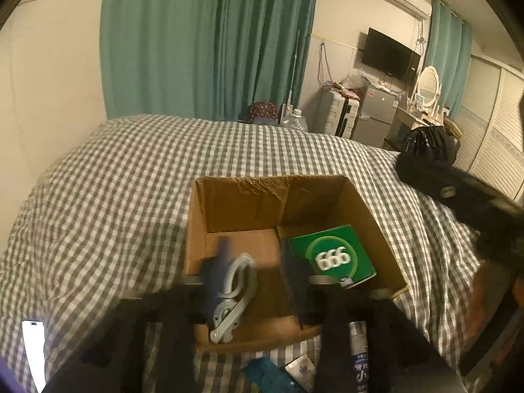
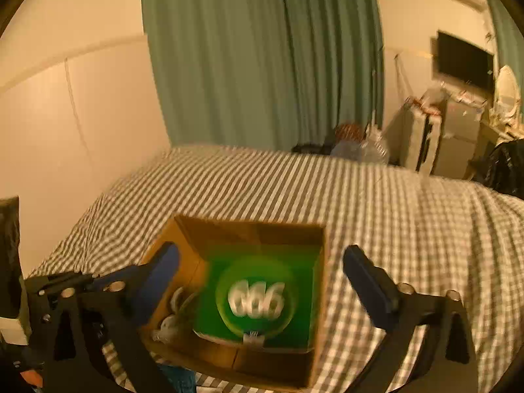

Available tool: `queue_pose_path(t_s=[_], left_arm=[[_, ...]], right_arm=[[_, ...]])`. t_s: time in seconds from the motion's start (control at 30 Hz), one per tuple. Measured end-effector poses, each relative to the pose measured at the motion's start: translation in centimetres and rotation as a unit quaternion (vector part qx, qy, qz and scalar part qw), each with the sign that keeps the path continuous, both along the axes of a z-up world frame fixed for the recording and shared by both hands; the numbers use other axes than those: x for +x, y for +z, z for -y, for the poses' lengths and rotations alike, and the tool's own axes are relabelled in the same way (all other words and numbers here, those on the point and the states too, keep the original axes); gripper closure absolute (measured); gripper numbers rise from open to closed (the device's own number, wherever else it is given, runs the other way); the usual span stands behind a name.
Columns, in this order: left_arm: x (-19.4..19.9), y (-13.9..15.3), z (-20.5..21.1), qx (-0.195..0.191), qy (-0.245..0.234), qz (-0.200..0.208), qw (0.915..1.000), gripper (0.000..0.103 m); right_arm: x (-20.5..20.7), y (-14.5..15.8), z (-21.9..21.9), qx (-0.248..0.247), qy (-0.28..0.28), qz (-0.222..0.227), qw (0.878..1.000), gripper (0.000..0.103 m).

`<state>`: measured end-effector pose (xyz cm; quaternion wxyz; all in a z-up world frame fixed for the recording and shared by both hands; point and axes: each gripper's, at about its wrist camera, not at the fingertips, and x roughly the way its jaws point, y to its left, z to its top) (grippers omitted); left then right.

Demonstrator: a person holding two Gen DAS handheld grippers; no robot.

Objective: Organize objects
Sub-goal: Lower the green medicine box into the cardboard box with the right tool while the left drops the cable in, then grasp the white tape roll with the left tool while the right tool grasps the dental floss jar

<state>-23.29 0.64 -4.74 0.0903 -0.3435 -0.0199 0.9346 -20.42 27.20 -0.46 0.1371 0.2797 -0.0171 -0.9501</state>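
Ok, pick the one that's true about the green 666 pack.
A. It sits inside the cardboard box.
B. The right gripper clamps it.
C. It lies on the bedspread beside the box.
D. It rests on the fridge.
A: the pack lies within the box walls, and the right gripper stands open above it.

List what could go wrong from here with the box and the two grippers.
1. The grey metal tool lies between the open fingers of the left gripper, over the near wall of the cardboard box; it might snag on withdrawal.
2. The right gripper straddles the box with jaws wide, so a careless pull could nudge it across the soft checked bedspread.
3. The green 666 packet leans, leaving less room.
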Motion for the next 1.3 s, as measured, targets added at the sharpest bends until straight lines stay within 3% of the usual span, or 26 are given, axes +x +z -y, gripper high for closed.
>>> queue_pose_path(t_s=[0.03, 0.13, 0.27, 0.5, 0.63, 0.83, 0.97, 1.2, 1.3], left_arm=[[0.5, 0.5, 0.2, 0.002, 0.007, -0.007, 1.0, 0.03], [2.5, 2.6, 1.0, 0.013, 0.021, -0.023, 0.9994, 0.028], [5.5, 5.0, 1.8, 0.005, 0.04, -0.037, 0.9985, 0.01], [11.8, 5.3, 3.5, -0.013, 0.052, -0.06, 0.9968, 0.004], [13.7, 2.1, 3.4, -0.019, 0.061, -0.031, 0.9975, 0.004], [14.4, -4.9, 2.4, -0.042, 0.067, 0.048, 0.9957, 0.004], [14.6, -7.3, 1.3, -0.04, 0.063, 0.068, 0.9949, 0.004], [14.1, -9.3, -1.0, -0.033, 0.027, 0.074, 0.9964, 0.007], [13.0, -10.4, -1.7, -0.023, 0.003, 0.09, 0.9957, 0.036]], right_arm=[[0.5, 0.7, -0.2, 0.0, 0.001, -0.007, 1.0, 0.0], [2.7, 3.4, -0.6, 0.005, 0.006, -0.024, 1.0, 0.0], [5.8, 6.6, -1.3, 0.017, 0.004, -0.034, 0.999, 0.0], [14.2, 8.6, -2.8, 0.055, -0.021, -0.043, 0.997, 0.0], [16.1, 6.2, -3.5, 0.066, -0.036, -0.03, 0.997, 0.0], [17.0, -2.2, -2.1, 0.088, -0.034, 0.01, 0.995, 0.0], [16.5, -7.0, -1.0, 0.098, -0.009, 0.06, 0.993, 0.0], [15.7, -8.4, -1.9, 0.089, -0.028, 0.086, 0.992, 0.0], [15.7, -8.6, -1.9, 0.082, -0.03, 0.091, 0.992, 0.0]])
